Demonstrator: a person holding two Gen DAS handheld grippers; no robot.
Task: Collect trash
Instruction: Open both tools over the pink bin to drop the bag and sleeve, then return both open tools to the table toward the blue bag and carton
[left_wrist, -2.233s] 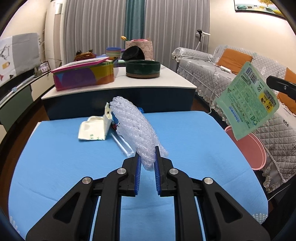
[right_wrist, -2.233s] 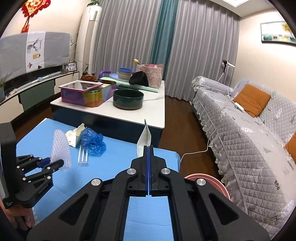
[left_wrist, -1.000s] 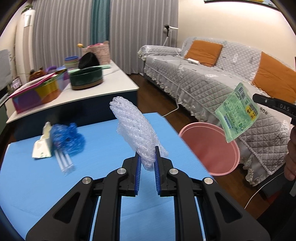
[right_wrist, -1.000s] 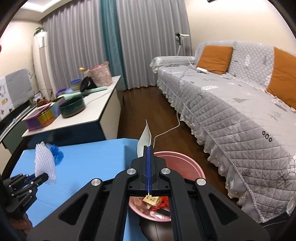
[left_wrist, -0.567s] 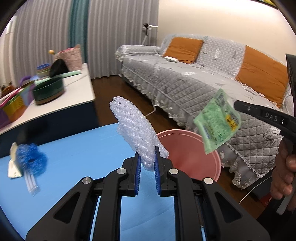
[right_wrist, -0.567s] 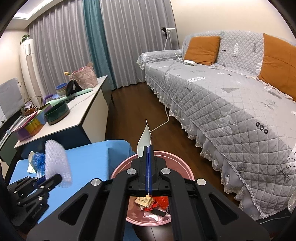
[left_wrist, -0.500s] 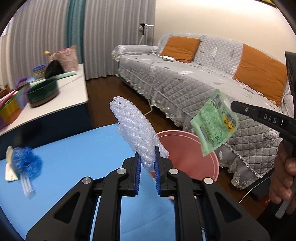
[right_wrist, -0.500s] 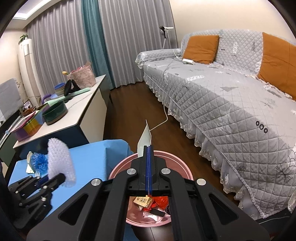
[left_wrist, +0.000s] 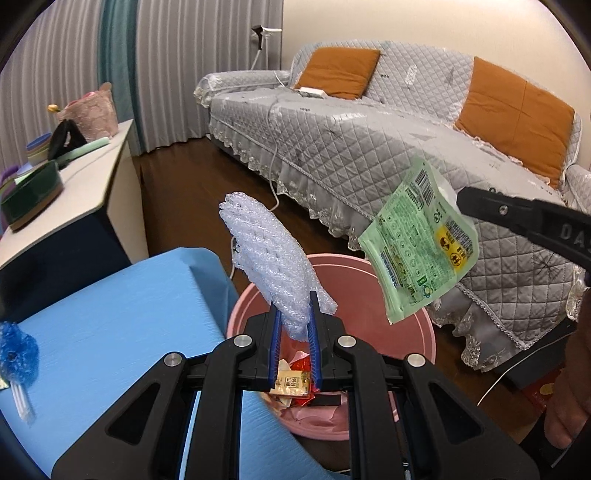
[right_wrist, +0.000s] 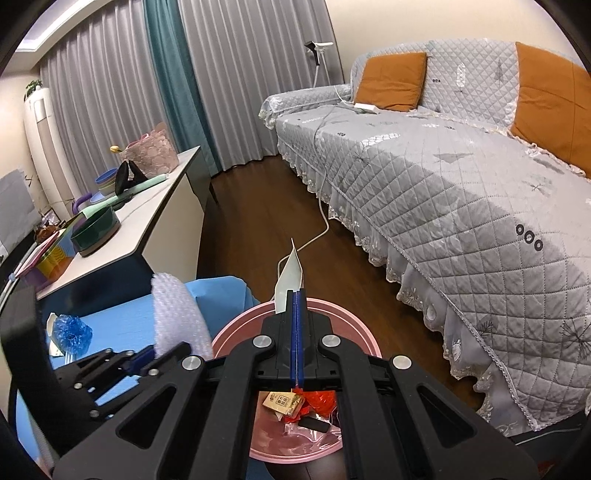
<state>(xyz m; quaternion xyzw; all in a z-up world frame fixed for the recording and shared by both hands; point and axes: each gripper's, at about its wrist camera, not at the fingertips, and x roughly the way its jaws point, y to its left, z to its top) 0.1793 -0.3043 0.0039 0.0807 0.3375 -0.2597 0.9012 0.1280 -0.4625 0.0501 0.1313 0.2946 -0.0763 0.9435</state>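
My left gripper (left_wrist: 294, 306) is shut on a roll of clear bubble wrap (left_wrist: 267, 254) and holds it above the near rim of the pink trash bin (left_wrist: 373, 273). My right gripper (right_wrist: 297, 295) is shut on a green plastic pouch (left_wrist: 417, 243), seen edge-on in the right wrist view (right_wrist: 290, 277), and holds it over the same bin (right_wrist: 236, 332). The bin holds wrappers (right_wrist: 291, 402). The left gripper with the bubble wrap (right_wrist: 177, 317) also shows at the lower left of the right wrist view.
The bin stands on the wooden floor beside the blue table (left_wrist: 110, 317). A blue plastic wad (left_wrist: 16, 354) and a white scrap (right_wrist: 51, 325) lie on the table. A grey sofa (right_wrist: 461, 184) is to the right, a white counter (right_wrist: 147, 221) with bowls to the left.
Both grippers have swung right from over the blue table to above the pink bin, still holding the bubble wrap and the green pouch.
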